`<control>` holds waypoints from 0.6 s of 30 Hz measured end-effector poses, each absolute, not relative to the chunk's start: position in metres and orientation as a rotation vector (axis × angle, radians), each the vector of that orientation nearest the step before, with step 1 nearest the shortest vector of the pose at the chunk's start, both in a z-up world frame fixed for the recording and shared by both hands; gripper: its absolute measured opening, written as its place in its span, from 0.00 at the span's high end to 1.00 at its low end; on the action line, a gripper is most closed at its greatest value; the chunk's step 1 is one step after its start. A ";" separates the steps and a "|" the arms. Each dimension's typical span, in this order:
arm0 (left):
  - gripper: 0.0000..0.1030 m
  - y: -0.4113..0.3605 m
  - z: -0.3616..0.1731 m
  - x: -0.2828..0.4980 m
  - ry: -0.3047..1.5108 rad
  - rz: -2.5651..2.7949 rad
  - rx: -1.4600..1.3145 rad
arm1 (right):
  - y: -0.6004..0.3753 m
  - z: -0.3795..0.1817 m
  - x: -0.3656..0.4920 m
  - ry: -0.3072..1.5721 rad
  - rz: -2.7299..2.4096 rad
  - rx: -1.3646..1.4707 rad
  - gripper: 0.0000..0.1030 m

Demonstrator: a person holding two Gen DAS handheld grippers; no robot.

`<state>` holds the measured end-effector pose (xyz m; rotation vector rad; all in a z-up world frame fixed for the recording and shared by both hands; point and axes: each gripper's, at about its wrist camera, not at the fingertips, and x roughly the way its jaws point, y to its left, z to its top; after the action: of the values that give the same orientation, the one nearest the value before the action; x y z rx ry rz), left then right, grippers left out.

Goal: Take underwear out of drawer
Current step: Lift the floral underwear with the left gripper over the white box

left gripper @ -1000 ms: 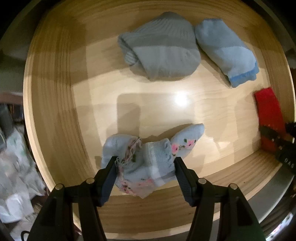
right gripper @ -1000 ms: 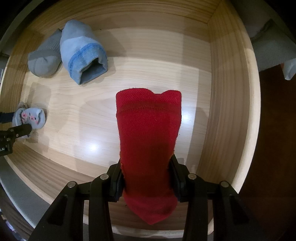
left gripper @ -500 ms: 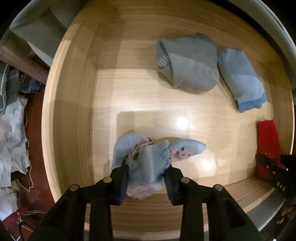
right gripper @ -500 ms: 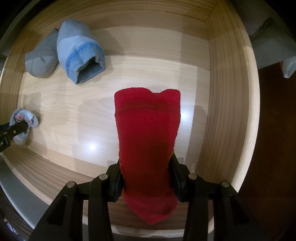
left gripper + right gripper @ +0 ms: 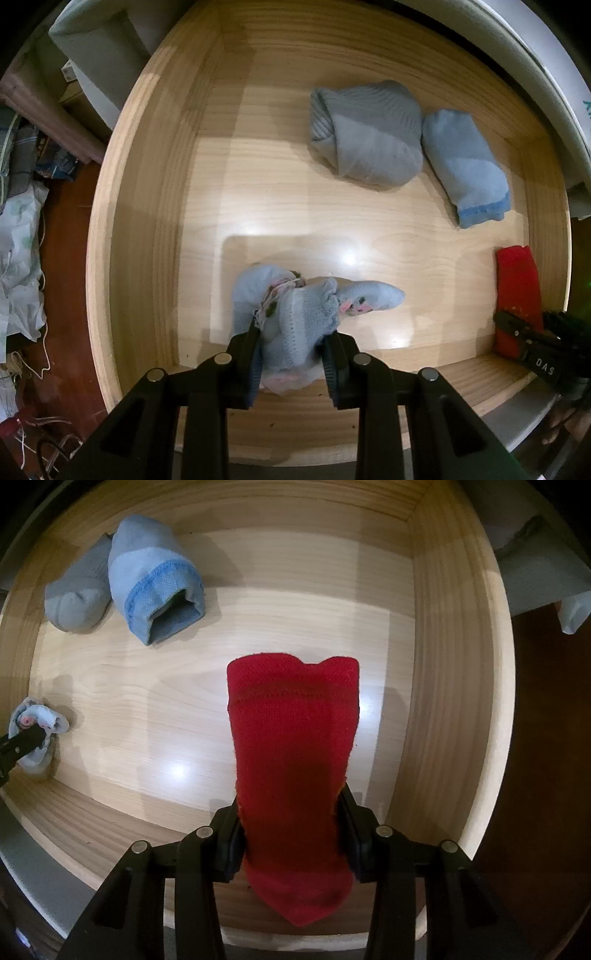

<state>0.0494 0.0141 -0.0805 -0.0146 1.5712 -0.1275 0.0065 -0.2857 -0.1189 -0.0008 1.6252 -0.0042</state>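
Left wrist: pale wooden drawer (image 5: 147, 229), left gripper (image 5: 291, 354) closing on floral sock (image 5: 295, 317), perhaps clutter beyond.

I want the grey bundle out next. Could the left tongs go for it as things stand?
Probably not yet: the left tongs are closing on the floral sock, so they're occupied. Otherwise, the grey bundle lies uncovered on the drawer floor, nothing between.

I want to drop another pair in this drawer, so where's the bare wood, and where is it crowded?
Bare floor: the left half, between the left wall and the grey bundle, and the middle strip between the floral sock and the blue-cuffed bundle. Crowded: the back right corner and the front edge, where the closing left gripper and right gripper pinch the floral and red sock.
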 end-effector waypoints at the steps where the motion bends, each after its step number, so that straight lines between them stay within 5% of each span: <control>1: 0.73 0.015 -0.079 0.048 1.562 -0.131 -0.014 | -0.285 -0.118 0.006 1.624 -0.005 -0.001 0.61; 18: 0.73 0.010 -0.032 0.035 1.467 -0.172 -0.031 | -0.279 -0.119 0.000 1.613 -0.017 -0.003 0.61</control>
<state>0.0354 0.0103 -0.0322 -0.0310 1.4674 -0.1717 0.0003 -0.2789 -0.1185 -0.0032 1.6133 -0.0169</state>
